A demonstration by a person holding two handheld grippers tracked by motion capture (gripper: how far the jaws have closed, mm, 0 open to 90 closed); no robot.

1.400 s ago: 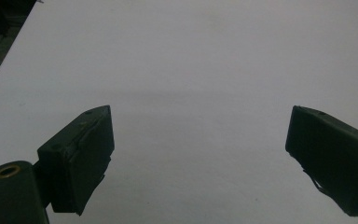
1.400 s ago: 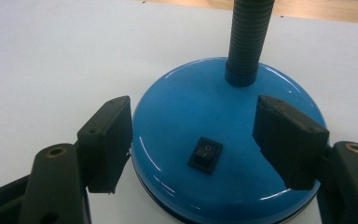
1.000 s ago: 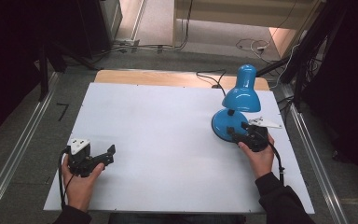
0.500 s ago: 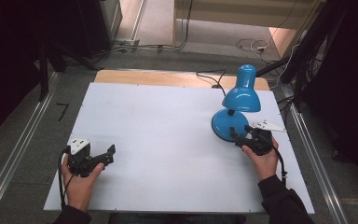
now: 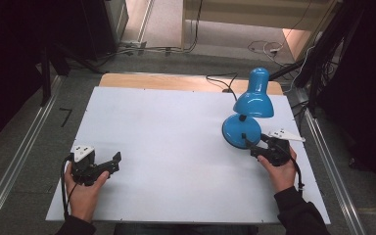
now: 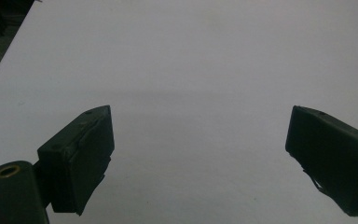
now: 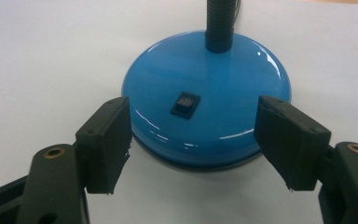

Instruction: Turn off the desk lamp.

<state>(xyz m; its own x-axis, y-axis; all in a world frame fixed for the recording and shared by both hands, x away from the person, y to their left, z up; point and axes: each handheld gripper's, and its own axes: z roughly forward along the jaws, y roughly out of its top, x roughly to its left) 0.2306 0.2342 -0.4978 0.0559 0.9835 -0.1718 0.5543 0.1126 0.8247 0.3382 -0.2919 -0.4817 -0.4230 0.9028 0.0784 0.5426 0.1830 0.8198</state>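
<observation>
A: The right claw [image 7: 193,144] stands wide open with nothing in it, its 2 jaws set either side of the near edge of the blue lamp base [image 7: 209,88]. Why there?

B: Likely for the black rocker switch [image 7: 185,104] on top of the base, which sits straight ahead between the jaws. They are not touching the base yet.

A: And the lamp itself?

B: The lamp [image 5: 248,110] stands upright at the right side of the white desk [image 5: 176,127], shade tilted forward over the base, cord trailing off the far edge.

A: The left claw [image 5: 108,164]?

B: Also open and empty, resting low at the near left corner, well apart from the lamp. It seems parked out of the way, since 1 hand is enough to press a switch.
</observation>
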